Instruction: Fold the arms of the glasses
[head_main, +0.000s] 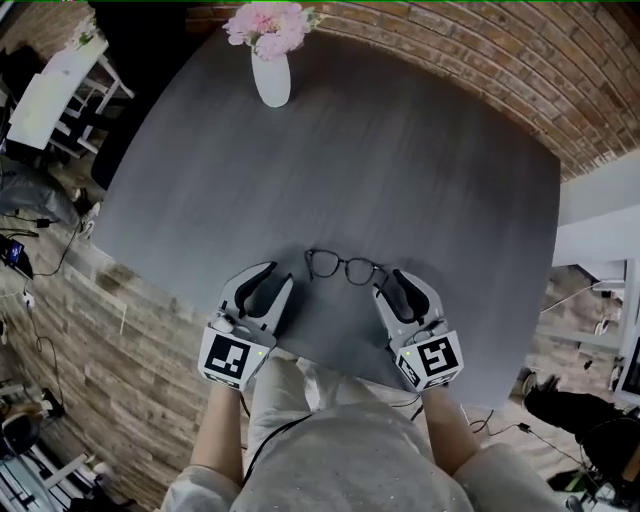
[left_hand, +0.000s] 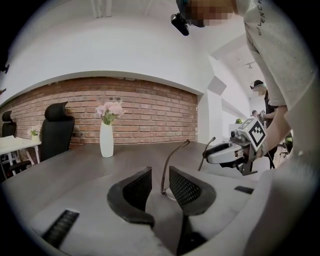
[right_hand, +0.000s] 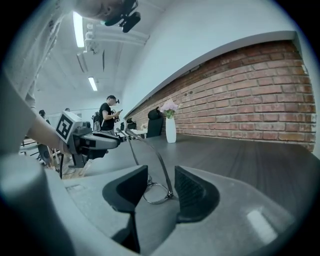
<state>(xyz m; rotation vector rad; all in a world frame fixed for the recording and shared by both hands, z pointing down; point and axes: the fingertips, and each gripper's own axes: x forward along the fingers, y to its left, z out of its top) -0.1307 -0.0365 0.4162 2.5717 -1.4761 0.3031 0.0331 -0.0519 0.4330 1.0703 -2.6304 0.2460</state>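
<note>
Glasses (head_main: 345, 267) lie near the front edge of the table (head_main: 420, 160), arms unfolded and standing up. Your left tongs (head_main: 277, 277) and right tongs (head_main: 389, 281) are both open, each with one arm between its jaws, unclamped. Risk: pushing both arms at once may cross them, and an off-axis push may strain a hinge or slide the frame off the edge.

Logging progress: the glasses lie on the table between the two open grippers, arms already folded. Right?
No: the arms of the glasses stand unfolded, as the left gripper view shows. The rest holds: table, open left gripper and right gripper either side.
</note>
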